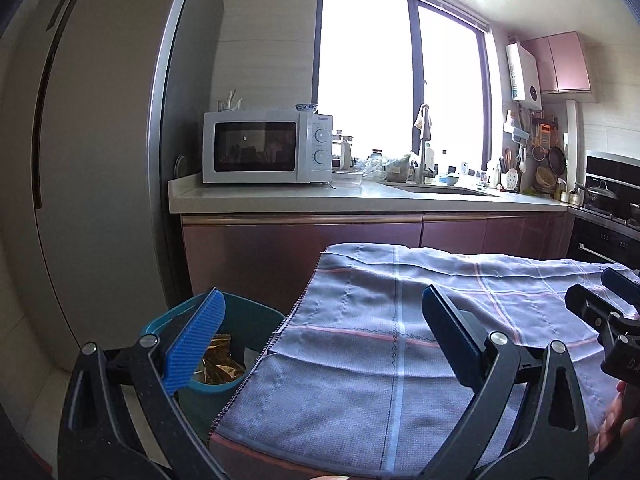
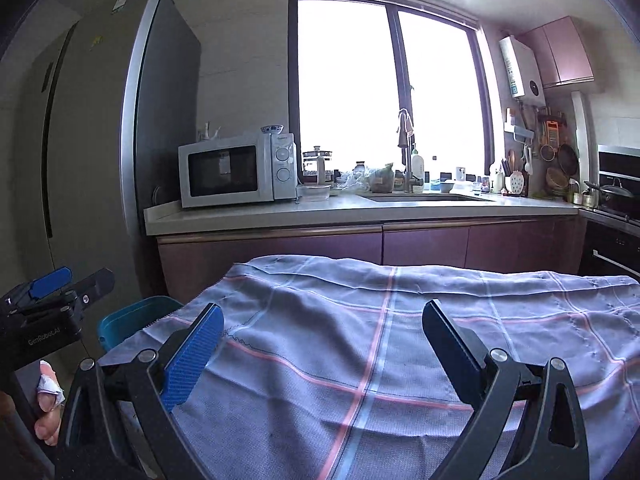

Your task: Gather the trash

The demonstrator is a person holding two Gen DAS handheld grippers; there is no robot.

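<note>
1. Now both grippers stand above a table covered by a grey-blue checked cloth (image 2: pixel 360 344); the cloth shows no trash in either view, so I judge that the collecting is finished or almost finished.

2. Beside the left edge of the table stands a teal bin (image 1: pixel 248 320), lower than the table top; this place is practical, because a thing can be carried over the edge and let fall into it.

3. Inside the bin lies a golden crinkled wrapper (image 1: pixel 218 364), together with something pale that I cannot name; this is where the task's thing is at this moment.

4. The left gripper (image 1: pixel 320 340) has its fingers wide apart and nothing between them; its left finger (image 1: pixel 196 344) is over the bin and the other is over the cloth, which fits a gripper that serves the bin side.

5. The right gripper (image 2: pixel 320 344) is also spread wide and empty, over the middle of the cloth; I think it is held so to be ready for a next piece, if any remains.

6. Behind the table, the counter (image 2: pixel 280 212) with microwave (image 2: pixel 236 172) and sink is well apart from both grippers.
</note>
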